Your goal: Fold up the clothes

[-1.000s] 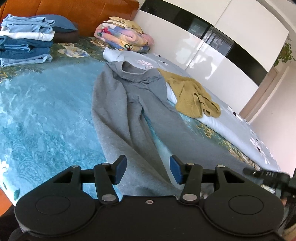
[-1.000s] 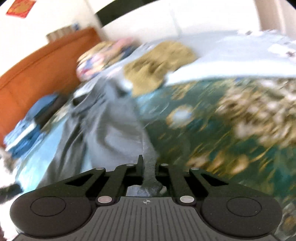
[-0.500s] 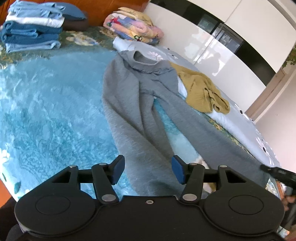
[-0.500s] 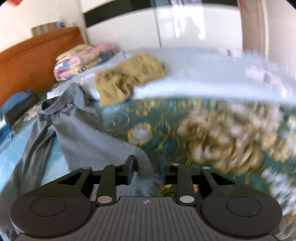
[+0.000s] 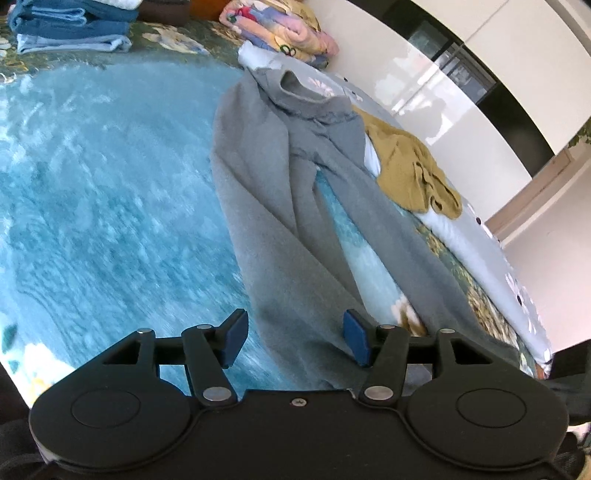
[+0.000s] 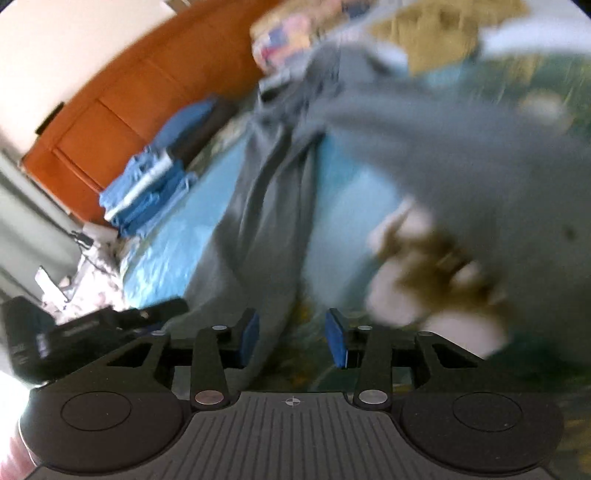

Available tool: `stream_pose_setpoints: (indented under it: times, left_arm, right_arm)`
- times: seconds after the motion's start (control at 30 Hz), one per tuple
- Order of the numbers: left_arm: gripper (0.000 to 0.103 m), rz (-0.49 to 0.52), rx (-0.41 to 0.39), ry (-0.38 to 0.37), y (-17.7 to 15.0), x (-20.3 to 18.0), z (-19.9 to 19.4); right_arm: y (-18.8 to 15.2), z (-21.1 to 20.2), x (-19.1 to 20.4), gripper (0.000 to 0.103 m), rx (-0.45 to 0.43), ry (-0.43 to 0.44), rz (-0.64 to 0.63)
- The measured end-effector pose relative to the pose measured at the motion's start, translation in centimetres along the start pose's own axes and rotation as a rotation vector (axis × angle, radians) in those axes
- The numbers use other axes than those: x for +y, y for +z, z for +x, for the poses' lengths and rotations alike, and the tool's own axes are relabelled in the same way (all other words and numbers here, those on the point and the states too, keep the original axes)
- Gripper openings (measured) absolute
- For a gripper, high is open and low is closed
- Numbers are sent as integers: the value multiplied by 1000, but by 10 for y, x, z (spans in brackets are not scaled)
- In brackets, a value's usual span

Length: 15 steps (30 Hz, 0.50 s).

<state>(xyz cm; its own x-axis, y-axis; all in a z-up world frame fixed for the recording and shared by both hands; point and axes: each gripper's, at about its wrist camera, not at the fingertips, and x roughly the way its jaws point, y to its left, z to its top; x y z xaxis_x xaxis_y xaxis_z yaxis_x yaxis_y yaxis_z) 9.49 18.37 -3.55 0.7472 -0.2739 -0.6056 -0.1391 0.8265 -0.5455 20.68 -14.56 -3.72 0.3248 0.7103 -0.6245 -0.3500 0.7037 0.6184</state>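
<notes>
One pair of soft grey fleece trousers lies spread on the bed's plush blue patterned blanket, waistband toward the headboard, its two long legs fanning apart toward the cameras. Beside the waistband sits one crumpled mustard-yellow knit garment, resting on a pale blue flowered sheet. At the far end there's one neat stack of folded blue and white clothes, and one rolled pastel multicoloured blanket near it. Behind, a smooth orange-brown wooden headboard.

Two claws in play. The left claw, with flat blue pads, stands open over the near trouser leg, gripping nothing. The right claw is opening, blue pads apart; grey fabric runs between them, though this view is blurred and the pads don't appear to press it.
</notes>
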Motion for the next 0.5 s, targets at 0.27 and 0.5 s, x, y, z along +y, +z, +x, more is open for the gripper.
stream_pose_setpoints:
  times: [0.27,0.5]
  left_arm:
    - [58,-83,40,-37,11,20,26]
    - [7,-140,41,-97,7,22,39]
  right_arm:
    - [15,42,-17,25,36,74,170]
    - [15,59,-11,5,42,121,180]
